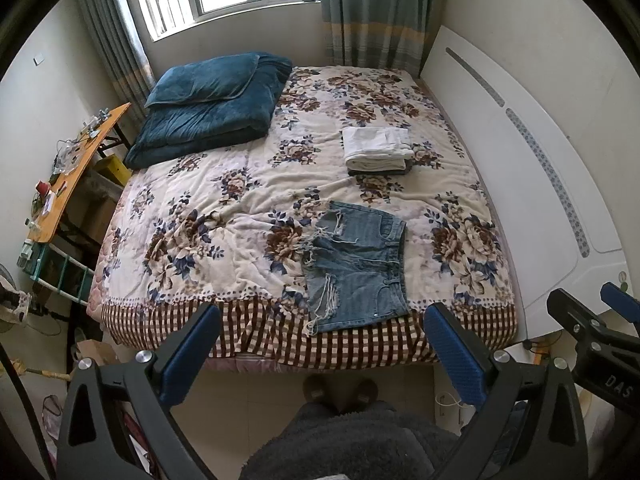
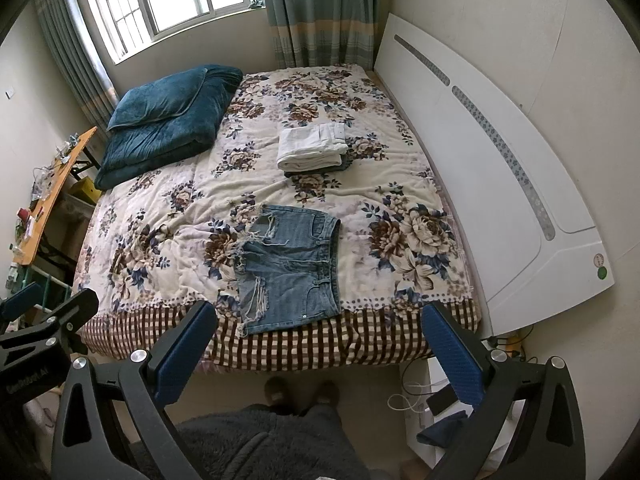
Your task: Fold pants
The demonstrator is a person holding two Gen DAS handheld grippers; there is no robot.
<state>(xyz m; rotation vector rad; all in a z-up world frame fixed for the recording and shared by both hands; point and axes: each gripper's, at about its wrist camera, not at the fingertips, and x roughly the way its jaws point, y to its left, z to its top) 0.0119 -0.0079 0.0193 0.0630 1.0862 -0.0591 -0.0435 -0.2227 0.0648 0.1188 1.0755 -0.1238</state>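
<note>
Frayed blue denim shorts (image 1: 356,266) lie spread flat near the front edge of the flowered bed (image 1: 208,216), waistband to the right; they also show in the right wrist view (image 2: 290,266). Behind them sits a stack of folded white pants (image 1: 378,148) on something dark, also seen in the right wrist view (image 2: 314,148). My left gripper (image 1: 324,344) is open and empty, held in front of the bed edge, short of the shorts. My right gripper (image 2: 320,344) is open and empty, also short of the shorts; it appears at the right of the left wrist view (image 1: 596,312).
A folded teal quilt with a pillow (image 1: 212,104) lies at the bed's back left. A white headboard (image 1: 520,168) runs along the right. An orange table (image 1: 68,176) with clutter stands left. The person's slippers (image 1: 340,392) are on the floor below.
</note>
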